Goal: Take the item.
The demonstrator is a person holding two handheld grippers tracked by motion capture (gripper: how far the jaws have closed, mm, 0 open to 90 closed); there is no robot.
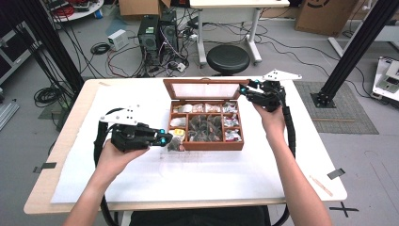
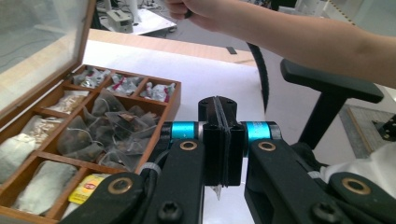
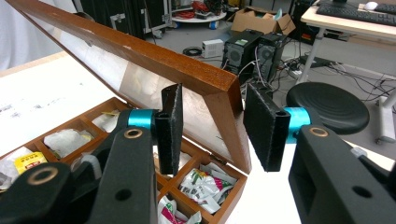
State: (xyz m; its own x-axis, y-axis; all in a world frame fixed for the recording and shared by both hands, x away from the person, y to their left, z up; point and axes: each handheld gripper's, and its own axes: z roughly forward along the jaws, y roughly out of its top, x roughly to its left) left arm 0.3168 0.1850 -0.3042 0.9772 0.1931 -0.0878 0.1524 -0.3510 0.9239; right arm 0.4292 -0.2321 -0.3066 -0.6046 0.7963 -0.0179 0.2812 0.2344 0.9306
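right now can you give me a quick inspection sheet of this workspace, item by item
surface: white table, wooden edge, tape marks.
job's things: wooden tea box, glass lid raised; tea bags in the compartments.
clutter: thin stick near the right edge.
grippers: left gripper shut on a small tag beside the box; right gripper open, jaws either side of the lid's corner.
cables: one trails from each gripper; tangle on the floor.
surroundings: black stool, computer towers, cardboard boxes.
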